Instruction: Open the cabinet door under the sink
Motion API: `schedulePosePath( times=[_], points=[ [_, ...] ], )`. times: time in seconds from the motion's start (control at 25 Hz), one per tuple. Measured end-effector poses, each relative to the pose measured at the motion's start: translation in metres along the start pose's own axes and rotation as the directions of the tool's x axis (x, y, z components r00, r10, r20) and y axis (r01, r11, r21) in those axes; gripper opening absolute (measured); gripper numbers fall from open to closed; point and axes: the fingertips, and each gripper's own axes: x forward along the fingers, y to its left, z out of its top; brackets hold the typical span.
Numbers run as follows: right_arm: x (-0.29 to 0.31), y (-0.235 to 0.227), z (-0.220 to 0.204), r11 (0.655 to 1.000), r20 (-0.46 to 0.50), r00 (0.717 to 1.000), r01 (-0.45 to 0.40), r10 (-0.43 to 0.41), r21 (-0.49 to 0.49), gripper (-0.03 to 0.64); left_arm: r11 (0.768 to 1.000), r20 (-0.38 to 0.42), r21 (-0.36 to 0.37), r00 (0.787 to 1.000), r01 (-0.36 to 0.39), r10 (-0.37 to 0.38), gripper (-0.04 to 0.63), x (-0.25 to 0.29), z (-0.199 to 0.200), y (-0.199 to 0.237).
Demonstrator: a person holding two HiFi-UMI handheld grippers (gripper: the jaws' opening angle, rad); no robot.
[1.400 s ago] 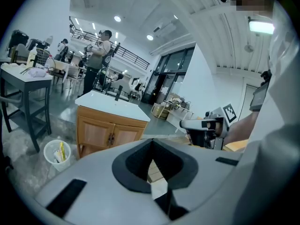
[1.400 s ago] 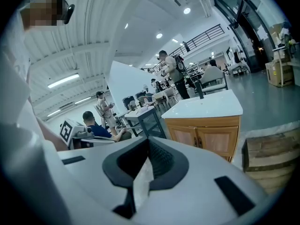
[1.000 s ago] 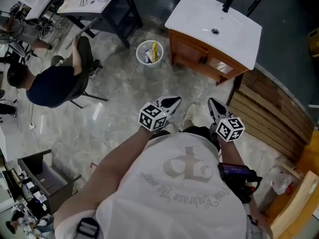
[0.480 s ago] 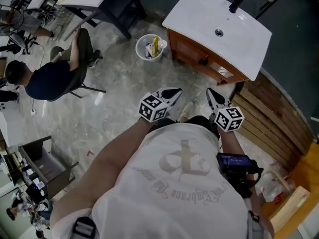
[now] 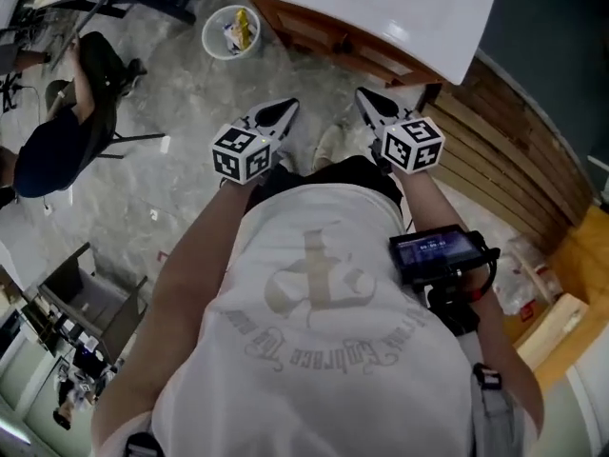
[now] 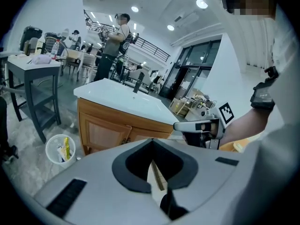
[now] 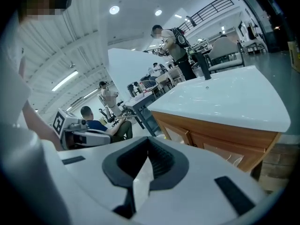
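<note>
Count taken from the head view unless noted.
- Grippers: two, left gripper point(image 5: 283, 110) and right gripper point(image 5: 365, 97).
- Sink cabinet point(image 5: 428, 17): one, far.
- Doors on it, left gripper view: two, left door point(image 6: 103, 134) and right door point(image 6: 146, 135).
- Waste bin point(image 5: 205, 34): one, far left.
- Seated person point(image 5: 57, 150): one, left.
- Wrist screen point(image 5: 436, 250): one, right.

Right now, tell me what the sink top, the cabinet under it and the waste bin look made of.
Sink top: white and glossy, probably ceramic or cast stone; light sheens on its surface.
Cabinet: brown wood or veneer with a satin finish; framed panel doors, grain unclear.
Waste bin: white, likely plastic; thin round wall, unconfirmed.
</note>
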Motion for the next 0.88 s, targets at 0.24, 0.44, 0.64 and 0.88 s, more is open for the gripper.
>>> schedulePosePath(
  times=[0.24,0.44,0.64,0.88],
  points=[
    [0.007,-0.022,-0.020,0.999,-0.016,1.000,0.012,-0.011,0.053,0.014,0.999,-0.039,-0.039,0.999,-0.013,0.012,0.009,0.025,-0.023,0.009],
    [0.017,-0.034,-0.033,0.996,-0.025,0.999,0.046,-0.044,0.082,0.014,0.998,-0.067,-0.061,0.998,0.005,-0.010,0.009,0.038,-0.040,0.020],
    [0.033,-0.053,-0.042,0.994,-0.035,0.997,0.067,-0.064,0.091,0.014,0.996,-0.083,-0.089,0.997,0.000,-0.007,0.009,0.059,-0.057,0.043],
    [0.101,-0.085,-0.085,0.992,-0.102,0.992,0.082,-0.072,0.098,0.014,0.984,-0.086,-0.174,0.996,-0.030,0.015,0.009,0.092,-0.096,0.117]
  ],
)
